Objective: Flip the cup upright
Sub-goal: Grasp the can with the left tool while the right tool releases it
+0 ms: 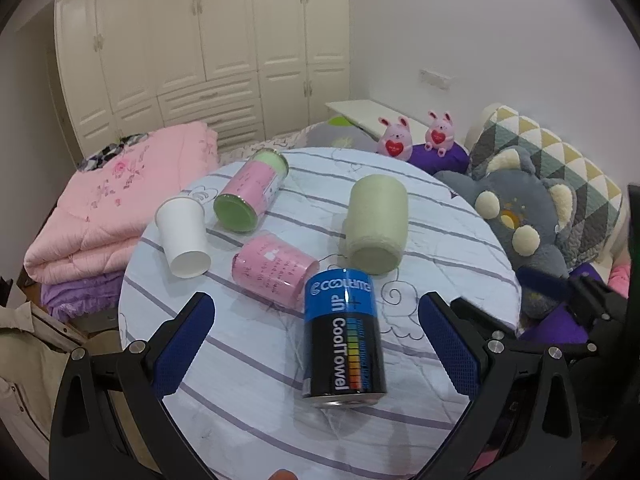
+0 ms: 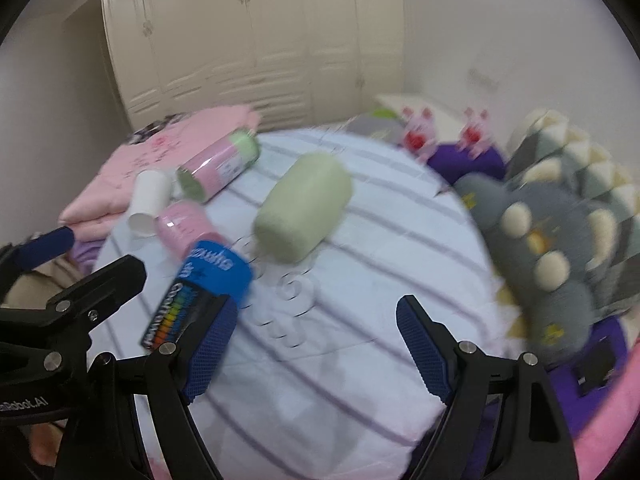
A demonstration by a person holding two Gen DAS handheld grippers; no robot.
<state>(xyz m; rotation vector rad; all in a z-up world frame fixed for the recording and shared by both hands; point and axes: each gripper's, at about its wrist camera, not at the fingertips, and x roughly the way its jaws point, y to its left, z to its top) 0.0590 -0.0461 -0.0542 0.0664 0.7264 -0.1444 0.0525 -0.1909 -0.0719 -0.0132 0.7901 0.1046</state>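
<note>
White paper cup (image 1: 183,240) on its side, striped round table (image 1: 256,392), cream wardrobe (image 1: 208,36) behind, both tongs (image 1: 316,344) (image 2: 316,352) spread.

The round worktop (image 1: 256,400) wears a soft, matt white cloth with purple stripes. The white tapered cup (image 1: 182,236) looks like smooth matt paper. The black-and-blue cylindrical can (image 1: 344,340) has a glossy printed wrap and a shiny metal rim. The pale green cylinder (image 1: 376,226) looks fuzzy and matt. The blue finger pads (image 1: 184,344) are rough and textured on black plastic.
</note>
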